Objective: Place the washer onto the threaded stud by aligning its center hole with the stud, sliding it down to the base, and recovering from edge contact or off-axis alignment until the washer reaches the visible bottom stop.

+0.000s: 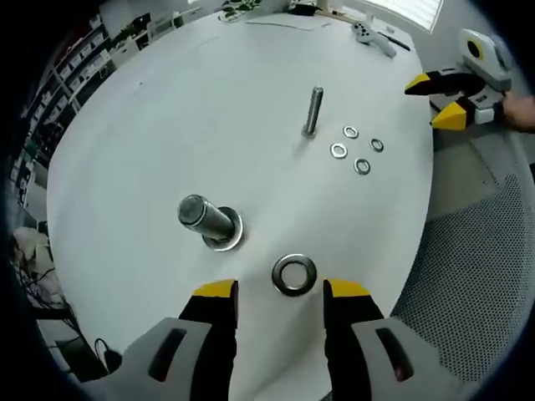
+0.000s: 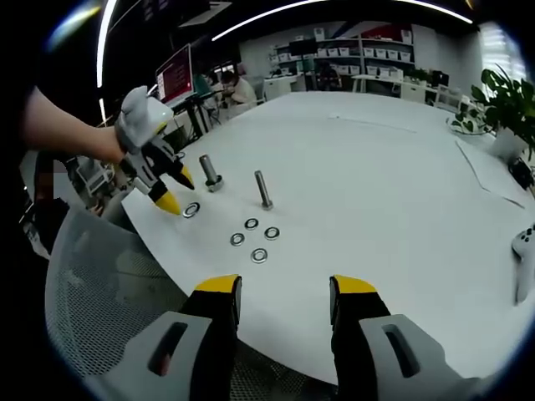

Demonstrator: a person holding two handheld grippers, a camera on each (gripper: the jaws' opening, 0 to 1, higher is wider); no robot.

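Game controller [image 2: 525,266] cut by edge

Grey tongs [image 1: 280,302] with black fingers, yellow tips, seemingly slotted housings.

This looks like a big office or lab room. A wide white bench [image 2: 393,167] fills the middle. Behind it stand shelves [image 2: 351,52] full of boxes, more desks, and a screen [image 2: 175,79]. Long lights [image 2: 334,7] run across the dark ceiling. A green plant [image 2: 510,104] sits at the side.
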